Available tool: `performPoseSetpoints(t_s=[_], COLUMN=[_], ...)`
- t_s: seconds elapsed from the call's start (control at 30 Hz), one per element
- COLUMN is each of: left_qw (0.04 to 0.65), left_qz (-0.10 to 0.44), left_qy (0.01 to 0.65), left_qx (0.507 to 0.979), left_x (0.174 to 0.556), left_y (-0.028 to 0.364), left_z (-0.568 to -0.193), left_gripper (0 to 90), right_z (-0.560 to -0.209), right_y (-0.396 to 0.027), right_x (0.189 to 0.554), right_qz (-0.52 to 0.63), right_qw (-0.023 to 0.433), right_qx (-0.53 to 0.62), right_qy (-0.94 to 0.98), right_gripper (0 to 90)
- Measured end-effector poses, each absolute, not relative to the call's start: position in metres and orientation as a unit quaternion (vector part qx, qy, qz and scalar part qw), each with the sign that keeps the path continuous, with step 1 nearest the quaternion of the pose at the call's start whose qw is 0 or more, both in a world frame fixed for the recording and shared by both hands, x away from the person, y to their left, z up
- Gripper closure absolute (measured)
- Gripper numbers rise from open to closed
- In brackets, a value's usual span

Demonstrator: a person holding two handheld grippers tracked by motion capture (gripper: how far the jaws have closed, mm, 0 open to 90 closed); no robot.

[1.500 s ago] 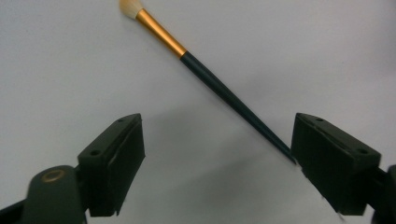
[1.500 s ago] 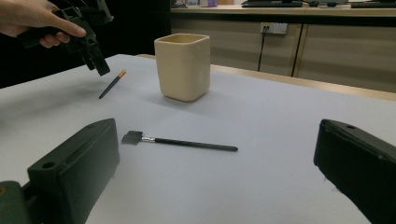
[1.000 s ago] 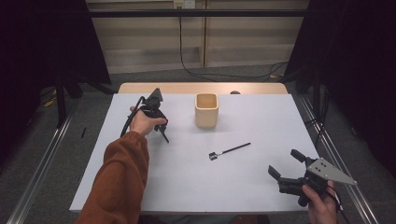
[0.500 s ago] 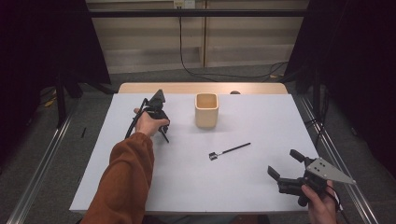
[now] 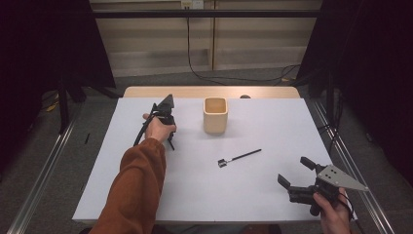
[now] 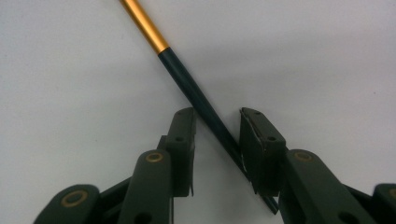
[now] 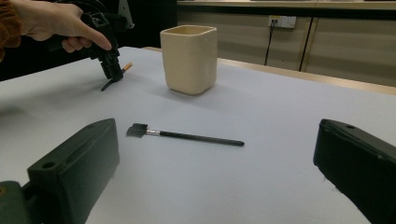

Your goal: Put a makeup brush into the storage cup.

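Observation:
A slim brush with a gold ferrule [image 6: 140, 18] and a dark handle [image 6: 187, 79] lies flat on the white table [image 5: 268, 122]. My left gripper [image 6: 217, 114] points down over it, and the handle crosses slantwise between the pads. The jaws have just been closing; a gap remains and the pads do not clamp the handle. In the high view this left gripper [image 5: 169, 136] is left of a cream square cup [image 5: 215, 115]. A second black brush [image 5: 238, 157] with a flat head lies mid-table. My right gripper [image 5: 292, 170] hovers open at the front right, aimed at that black brush [image 7: 187, 136].
The cream cup [image 7: 189, 58] stands upright behind the black brush. A bare wooden strip [image 5: 209, 91] runs along the table's far edge. Metal rails [image 5: 350, 161] flank the table on the floor, and dark curtains hang at both sides.

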State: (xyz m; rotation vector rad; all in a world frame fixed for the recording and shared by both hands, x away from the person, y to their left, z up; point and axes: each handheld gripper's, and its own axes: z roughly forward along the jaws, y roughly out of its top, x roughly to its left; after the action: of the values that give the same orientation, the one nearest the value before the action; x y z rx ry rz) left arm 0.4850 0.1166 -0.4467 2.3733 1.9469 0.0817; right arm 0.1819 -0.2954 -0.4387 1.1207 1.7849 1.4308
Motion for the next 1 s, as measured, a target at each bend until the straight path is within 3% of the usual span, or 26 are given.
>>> performPoseSetpoints(t_s=[0.13,0.27,1.0], left_qw=[0.031,0.028,0.057], left_qz=[0.027,0.017,0.002], left_qy=[0.633,0.632,0.599], left_qx=[0.773,0.775,0.799], left_x=[0.486,0.488,0.486], left_y=[0.116,0.122,0.131], left_z=[-0.447,-0.447,-0.446], left_gripper=[70.8,83.9,85.1], right_z=[-0.439,-0.439,-0.438], right_y=[-0.296,-0.297,-0.298], right_x=[0.181,0.181,0.179], right_qz=[0.536,0.537,0.537], right_qw=[0.294,0.296,0.297], right_qx=[0.419,0.418,0.422], right_qy=[0.671,0.671,0.668], right_gripper=[0.0,0.0,0.0])
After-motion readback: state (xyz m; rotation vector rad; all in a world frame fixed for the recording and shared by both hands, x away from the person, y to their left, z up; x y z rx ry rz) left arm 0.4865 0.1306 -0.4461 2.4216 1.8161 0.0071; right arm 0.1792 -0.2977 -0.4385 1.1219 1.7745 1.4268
